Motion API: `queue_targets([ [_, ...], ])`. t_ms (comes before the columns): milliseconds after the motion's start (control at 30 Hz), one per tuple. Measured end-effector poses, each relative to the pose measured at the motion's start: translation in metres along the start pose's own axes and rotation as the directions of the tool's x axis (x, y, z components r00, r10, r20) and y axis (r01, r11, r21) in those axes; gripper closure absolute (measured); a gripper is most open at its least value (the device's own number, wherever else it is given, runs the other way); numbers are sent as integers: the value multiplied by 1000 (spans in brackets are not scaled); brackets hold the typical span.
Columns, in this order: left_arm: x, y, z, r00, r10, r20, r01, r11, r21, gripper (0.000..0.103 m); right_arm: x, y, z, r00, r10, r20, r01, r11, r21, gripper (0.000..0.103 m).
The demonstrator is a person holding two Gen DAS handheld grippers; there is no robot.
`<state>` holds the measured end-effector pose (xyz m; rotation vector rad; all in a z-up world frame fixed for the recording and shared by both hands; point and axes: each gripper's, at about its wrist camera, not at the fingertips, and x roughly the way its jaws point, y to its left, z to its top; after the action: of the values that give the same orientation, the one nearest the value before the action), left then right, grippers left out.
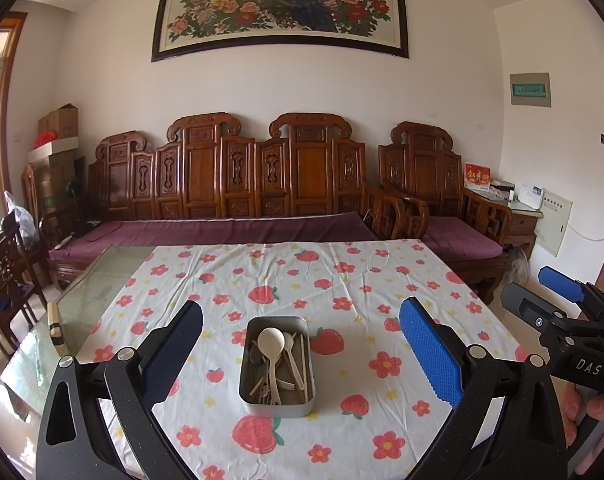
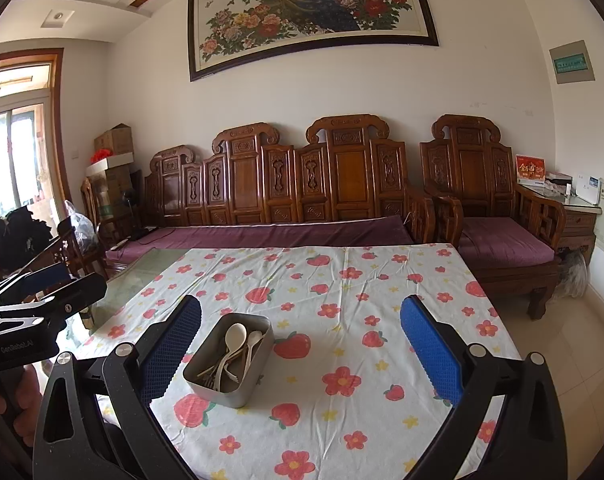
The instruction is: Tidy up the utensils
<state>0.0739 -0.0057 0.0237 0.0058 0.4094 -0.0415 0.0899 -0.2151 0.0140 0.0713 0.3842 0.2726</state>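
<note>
A grey metal tin (image 1: 277,402) stands on the flowered tablecloth (image 1: 342,280). It holds a cream ladle spoon (image 1: 271,340), forks, spoons and chopsticks. In the right wrist view the tin (image 2: 222,388) is left of centre, with the spoon (image 2: 235,336) inside. My left gripper (image 1: 302,356) is open and empty, held above the table with the tin between its fingers in view. My right gripper (image 2: 302,348) is open and empty, to the right of the tin. The right gripper also shows in the left wrist view (image 1: 558,300), off the table's right side.
The cloth (image 2: 362,300) covers most of a glass table; bare glass (image 1: 98,288) shows at the left. A carved wooden sofa (image 1: 238,184) with purple cushions stands behind the table. A wooden chair (image 1: 6,280) is at the left. The left gripper's body (image 2: 30,312) is at the left.
</note>
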Motion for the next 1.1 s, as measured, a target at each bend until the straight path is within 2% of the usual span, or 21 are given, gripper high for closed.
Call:
queue_targets([
  [1100, -2, -4, 1, 1000, -8, 5, 8, 1000, 3, 8, -1, 0, 0, 1000, 2, 1, -2, 1000, 0, 3],
])
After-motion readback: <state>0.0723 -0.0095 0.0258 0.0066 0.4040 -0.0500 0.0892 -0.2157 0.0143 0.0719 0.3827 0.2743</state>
